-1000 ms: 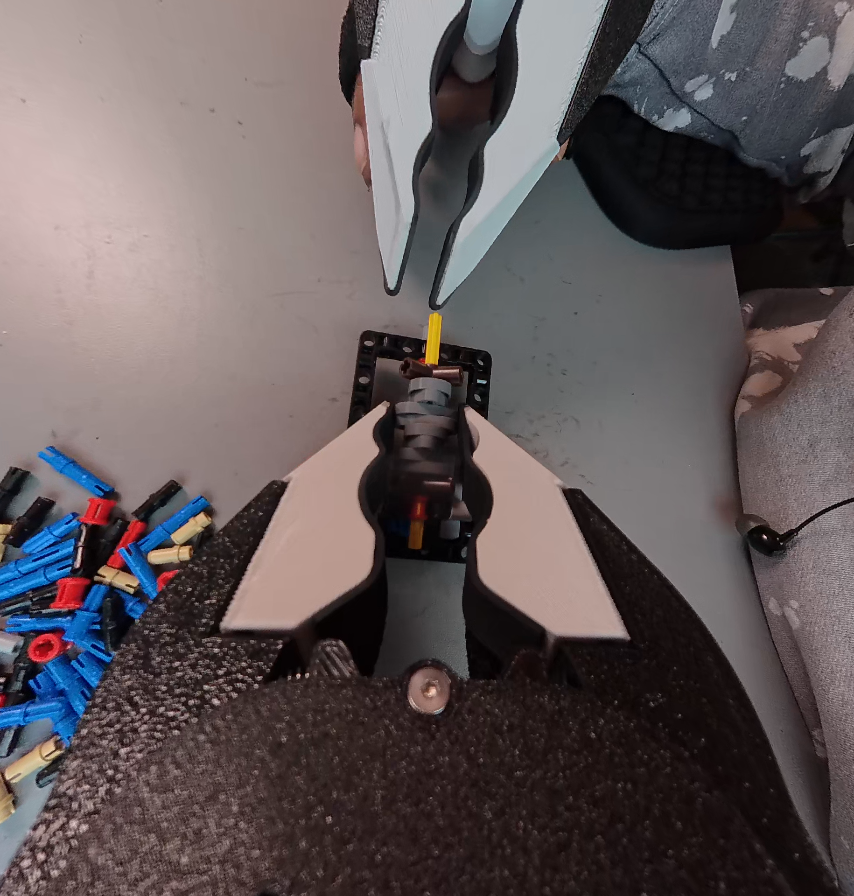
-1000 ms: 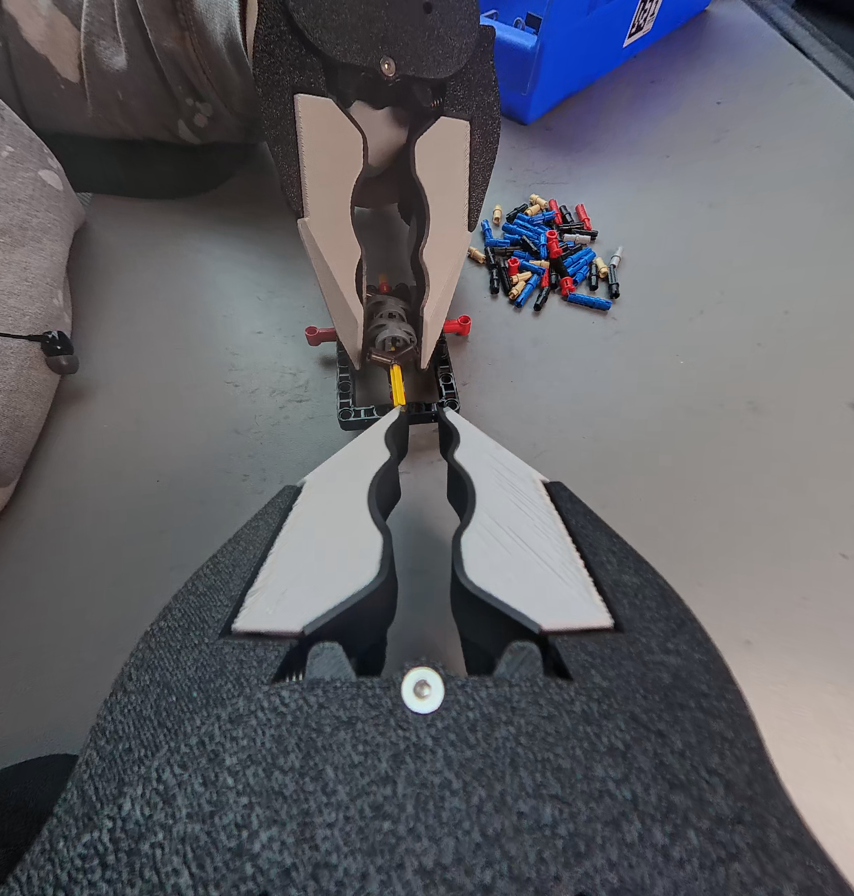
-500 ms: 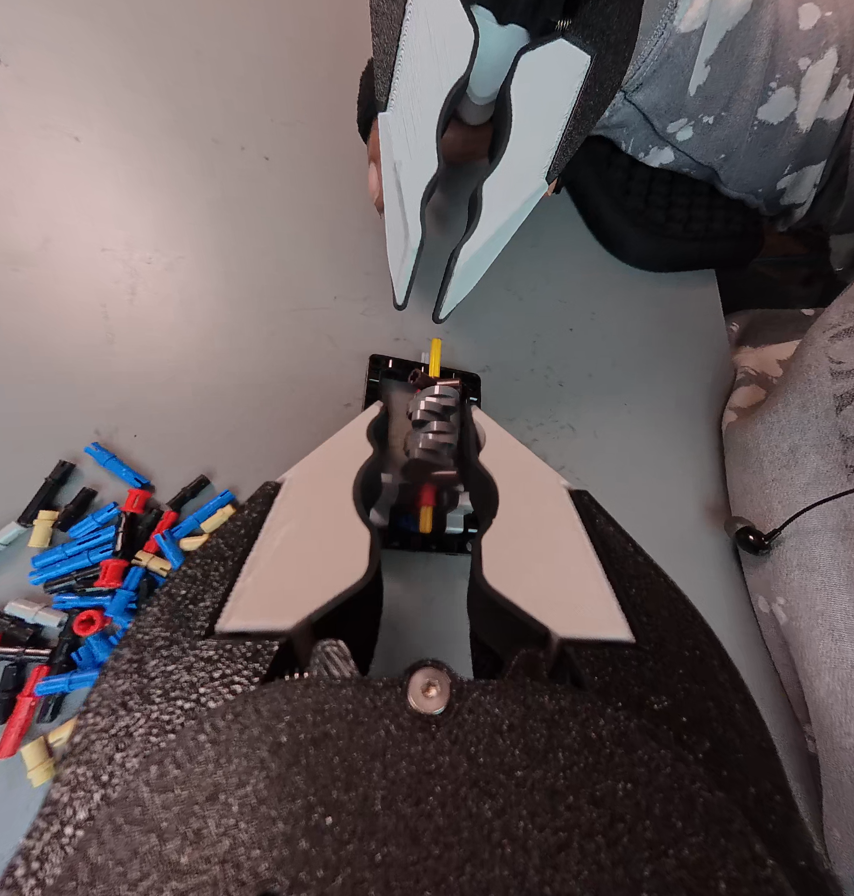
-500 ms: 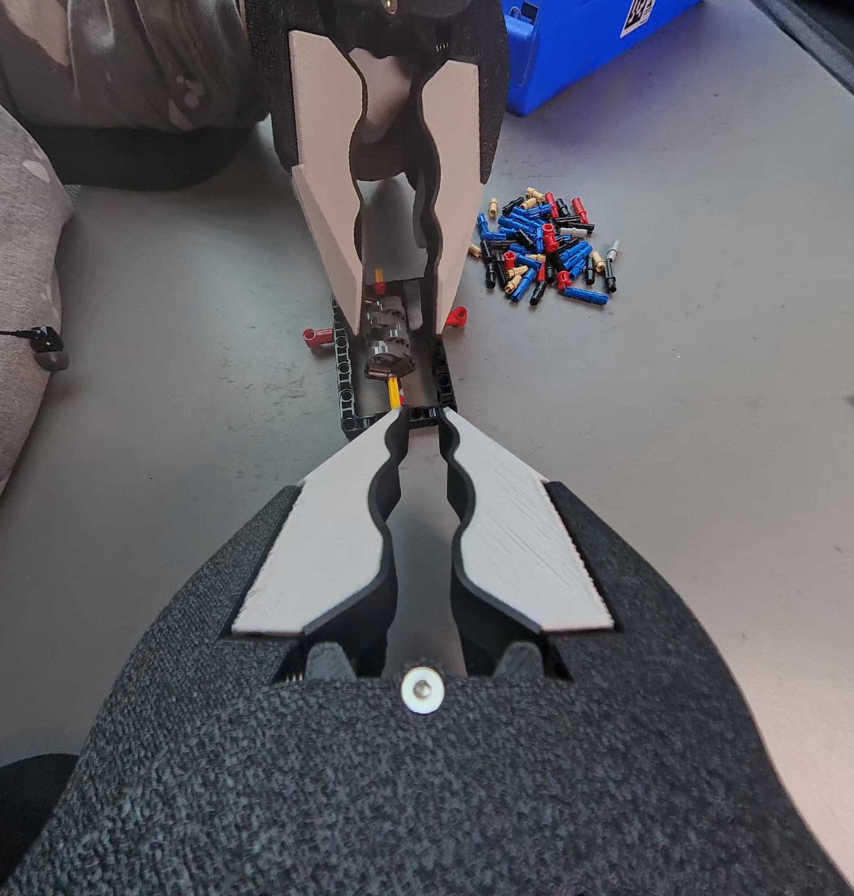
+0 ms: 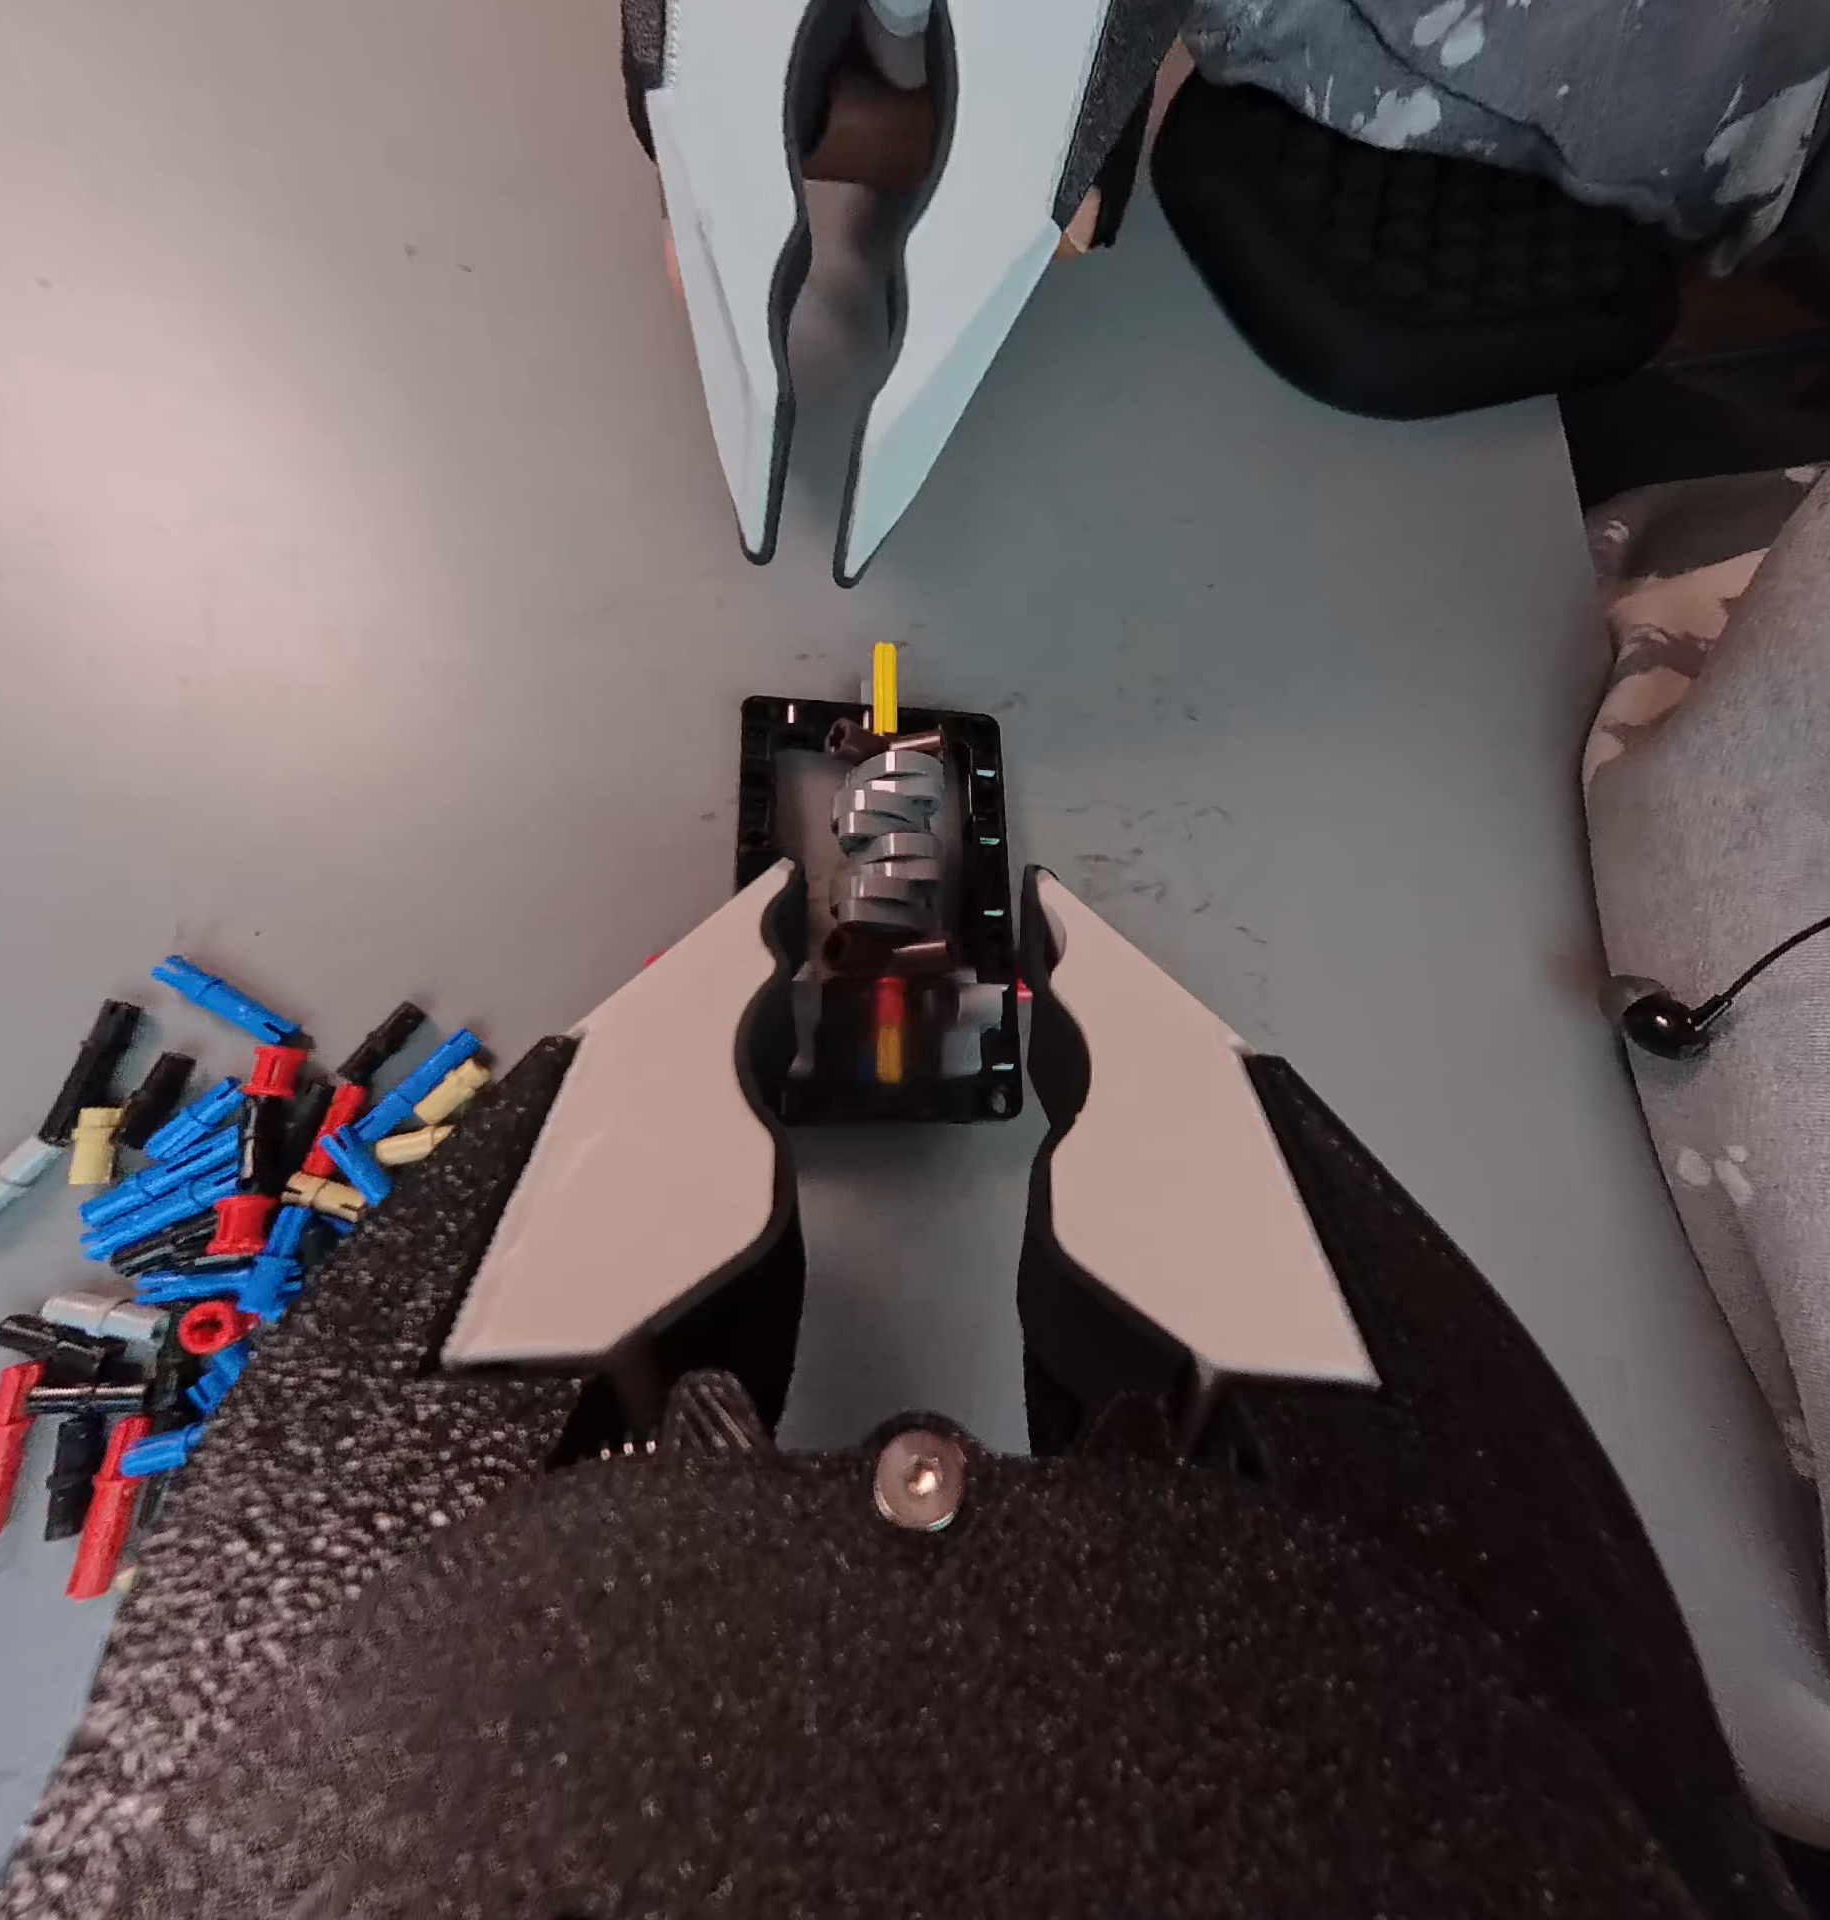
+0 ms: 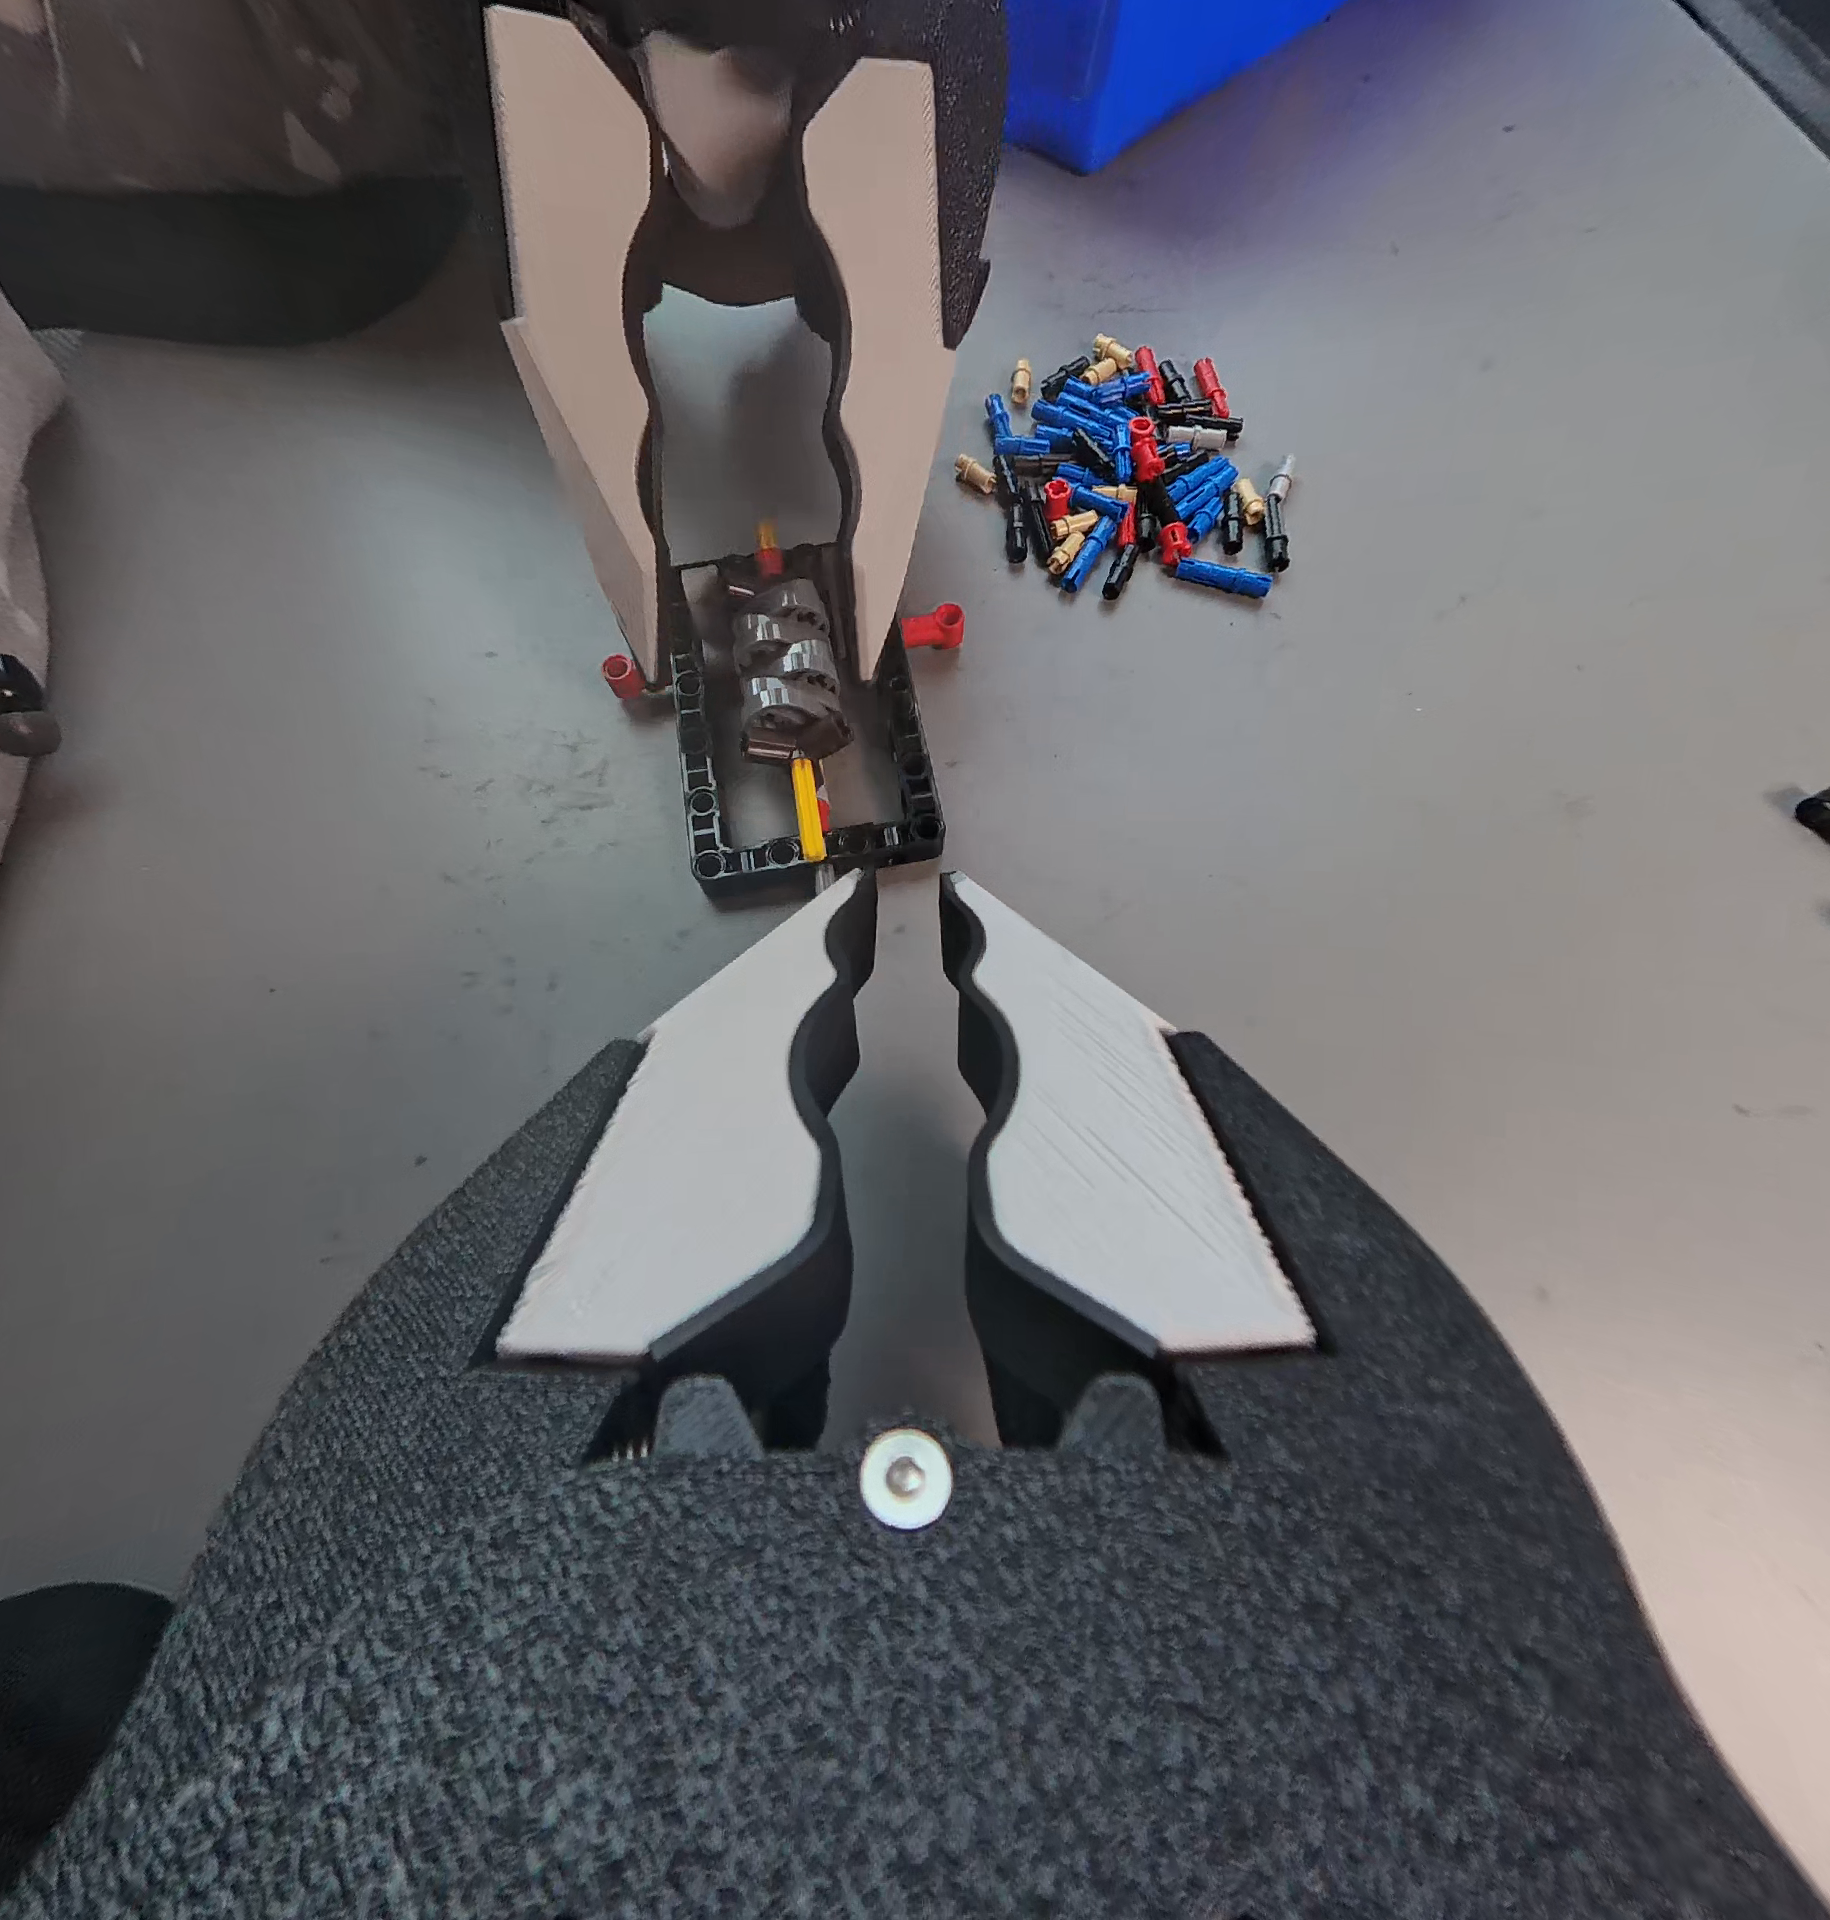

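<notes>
A black rectangular frame (image 5: 984, 831) lies flat on the grey table, with a stack of grey gears (image 5: 890, 831) on a yellow axle (image 5: 883, 686) running along it. My left gripper (image 5: 909, 873) is open, its fingers straddling the frame's near half without gripping. The right wrist view shows the frame (image 6: 703, 769), the gears (image 6: 786, 665), the axle (image 6: 807, 810) and my left gripper (image 6: 757, 665) over the far end. My right gripper (image 6: 906, 878) is open by a narrow gap and empty, its tips just short of the axle's end. It also shows in the left wrist view (image 5: 802, 566).
A pile of blue, red, black and tan pins (image 5: 194, 1195) lies left of my left gripper, and shows in the right wrist view (image 6: 1129, 478). A blue bin (image 6: 1150, 94) stands behind it. A grey cushion (image 5: 1773, 935) with a black earbud (image 5: 1659, 1029) borders the table. My hands' fingertips stand some 7 centimetres from each other.
My left gripper has opened and let go of the frame with the gears, which now lies flat on the table. My right gripper has stayed near the axle's end with the same narrow gap.
</notes>
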